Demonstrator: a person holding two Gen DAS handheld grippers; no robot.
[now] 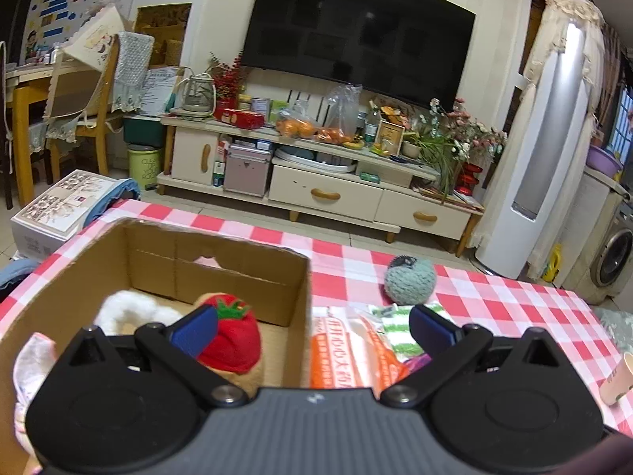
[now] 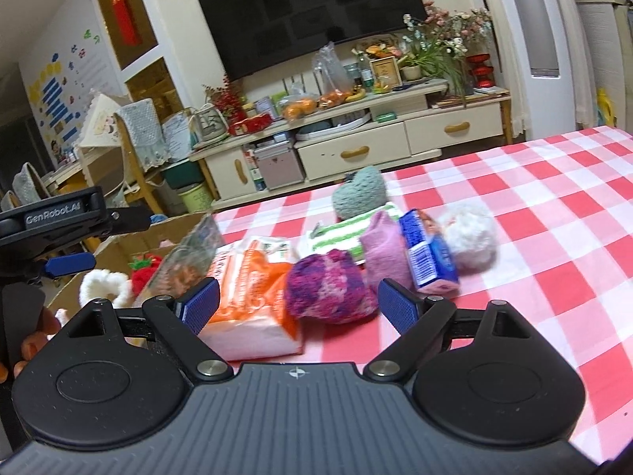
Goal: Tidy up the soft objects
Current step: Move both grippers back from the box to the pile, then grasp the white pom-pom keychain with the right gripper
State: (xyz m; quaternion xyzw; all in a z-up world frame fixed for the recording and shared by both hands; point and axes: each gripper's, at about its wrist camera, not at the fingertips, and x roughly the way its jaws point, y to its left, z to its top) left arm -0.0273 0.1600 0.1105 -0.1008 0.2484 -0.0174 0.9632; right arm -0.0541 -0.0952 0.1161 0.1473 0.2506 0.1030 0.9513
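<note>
Spread wide over the near corner of a cardboard box (image 1: 158, 273), the left gripper (image 1: 312, 330) is seen with nothing between its blue pads, one pad hanging above the box's inside and the other above the table beside it. Inside the box, a red strawberry plush (image 1: 233, 336) is shown lying beside a white fluffy item (image 1: 130, 308), with a pink-and-white soft thing (image 1: 27, 360) at the box's near left edge. The box is set on a table covered with a red-and-white checked cloth (image 1: 494, 297). Just right of the box wall, an orange-and-white tissue pack (image 1: 344, 352) is laid flat, and farther back a grey-green knitted ball (image 1: 411, 281) rests on the cloth, apart from the rest. A paper cup (image 1: 617, 380) is caught at the right edge. From the right wrist view, the right gripper (image 2: 298, 303) is likewise held wide apart and empty, with a purple-and-pink knitted ball (image 2: 328, 285) lying on the cloth just ahead, between the lines of its two fingers but untouched by either pad. Beside that ball are grouped the tissue pack (image 2: 253, 297), a green-and-white striped cloth (image 2: 348, 233), a pink sock-like piece (image 2: 383, 249), a blue packet (image 2: 427, 257) standing on edge, and a white fluffy ball (image 2: 470, 237). The background is filled by a television (image 1: 360, 35) above a crowded cabinet (image 1: 316, 158).
</note>
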